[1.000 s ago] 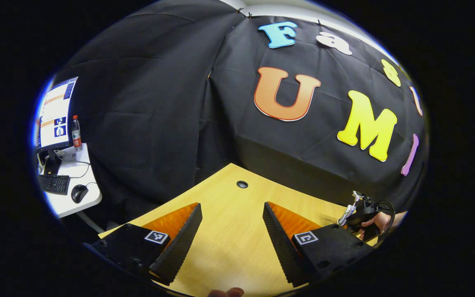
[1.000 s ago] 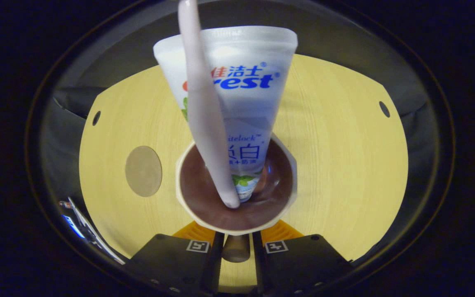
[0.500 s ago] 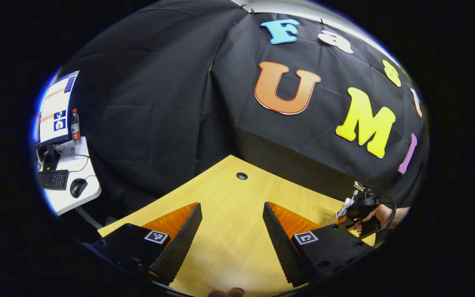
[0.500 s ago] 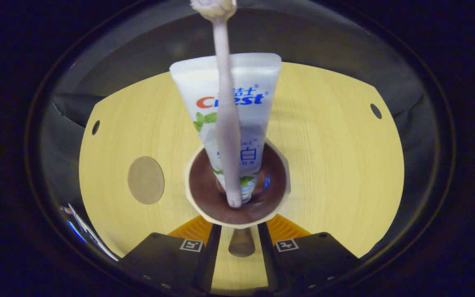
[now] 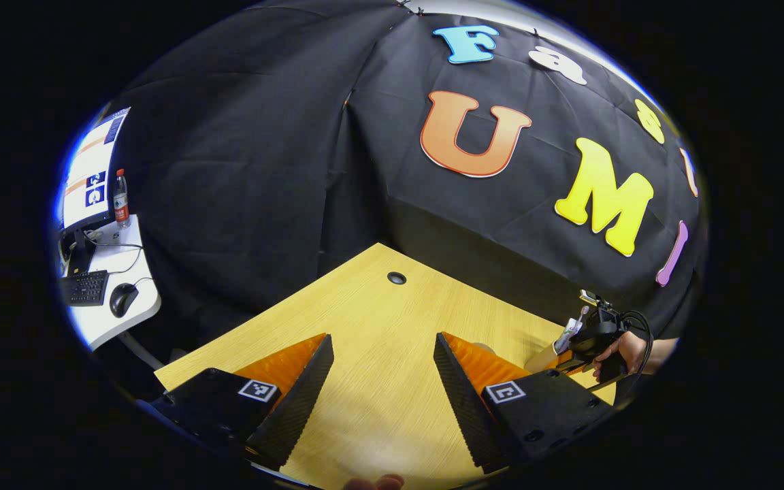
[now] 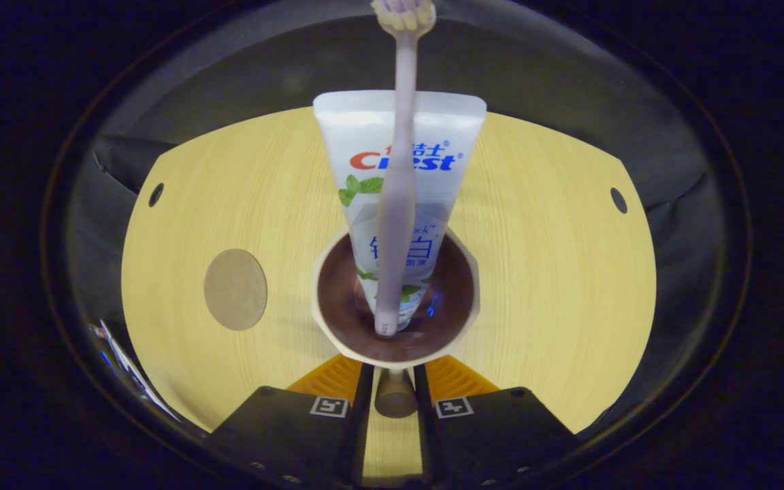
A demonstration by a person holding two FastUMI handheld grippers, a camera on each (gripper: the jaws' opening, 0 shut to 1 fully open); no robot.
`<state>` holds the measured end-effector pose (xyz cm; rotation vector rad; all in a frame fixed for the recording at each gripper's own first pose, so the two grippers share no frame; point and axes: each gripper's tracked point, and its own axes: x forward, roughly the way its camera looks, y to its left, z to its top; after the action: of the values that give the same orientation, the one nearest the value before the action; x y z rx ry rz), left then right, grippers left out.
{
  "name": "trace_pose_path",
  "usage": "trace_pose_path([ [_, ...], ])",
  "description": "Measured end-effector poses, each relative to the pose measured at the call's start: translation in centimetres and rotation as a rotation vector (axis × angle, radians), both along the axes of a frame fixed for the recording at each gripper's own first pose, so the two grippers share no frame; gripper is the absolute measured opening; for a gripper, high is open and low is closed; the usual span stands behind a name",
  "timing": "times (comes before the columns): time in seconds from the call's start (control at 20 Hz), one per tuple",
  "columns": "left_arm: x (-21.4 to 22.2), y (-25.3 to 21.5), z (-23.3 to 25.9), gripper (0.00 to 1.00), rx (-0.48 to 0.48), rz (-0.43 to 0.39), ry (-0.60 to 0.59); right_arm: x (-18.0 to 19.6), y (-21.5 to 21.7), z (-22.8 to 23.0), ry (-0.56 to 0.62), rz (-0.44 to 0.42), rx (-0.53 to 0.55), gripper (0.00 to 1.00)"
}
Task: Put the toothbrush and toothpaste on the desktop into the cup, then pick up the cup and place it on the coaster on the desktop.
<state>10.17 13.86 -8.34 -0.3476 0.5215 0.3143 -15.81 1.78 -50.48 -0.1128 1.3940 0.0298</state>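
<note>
- The cream-rimmed cup with a dark brown inside [image 6: 395, 299] sits at the middle of the right gripper view, seen from straight above, over the light wooden desktop [image 6: 555, 272].
- A white toothpaste tube with blue and red print and green leaves [image 6: 402, 177] stands in the cup, its flat crimped end up and its lower end down in the cup.
- A pale lilac toothbrush [image 6: 397, 190] stands in the cup too, in front of the tube, handle end on the cup's bottom and bristle head at the top of the view.
- The right gripper [image 6: 395, 398] has its two fingers drawn close together on the cup's small handle, which shows as a tan stub pinched between them just below the rim.
- A round brownish flat coaster [image 6: 235, 289] lies on the desktop to the left of the cup in this view, apart from it.
- Small dark round holes mark the desktop near its far corners.
- In the left gripper view, the left gripper [image 5: 382, 374] hangs over bare desktop with its fingers spread wide and nothing between them.
- Far to the right there, a hand [image 5: 627, 350] holds the other gripper, with the toothbrush and tube sticking up beside it.
- Off to the left stands a white side table [image 5: 120, 286] with a monitor, a bottle, a keyboard and a mouse.
</note>
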Motion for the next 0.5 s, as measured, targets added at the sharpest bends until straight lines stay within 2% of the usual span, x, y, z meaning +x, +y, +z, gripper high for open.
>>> trace_pose_path([
  [0.2,0.04,-0.58,-0.40,0.95,-0.024,-0.007,0.009,0.04,0.07,-0.05,-0.004,0.012,0.010,0.25],
  [0.5,-0.33,-0.82,-0.23,0.95,0.003,-0.031,0.010,0.10,0.41,0.38,-0.037,0.000,0.022,0.24],
])
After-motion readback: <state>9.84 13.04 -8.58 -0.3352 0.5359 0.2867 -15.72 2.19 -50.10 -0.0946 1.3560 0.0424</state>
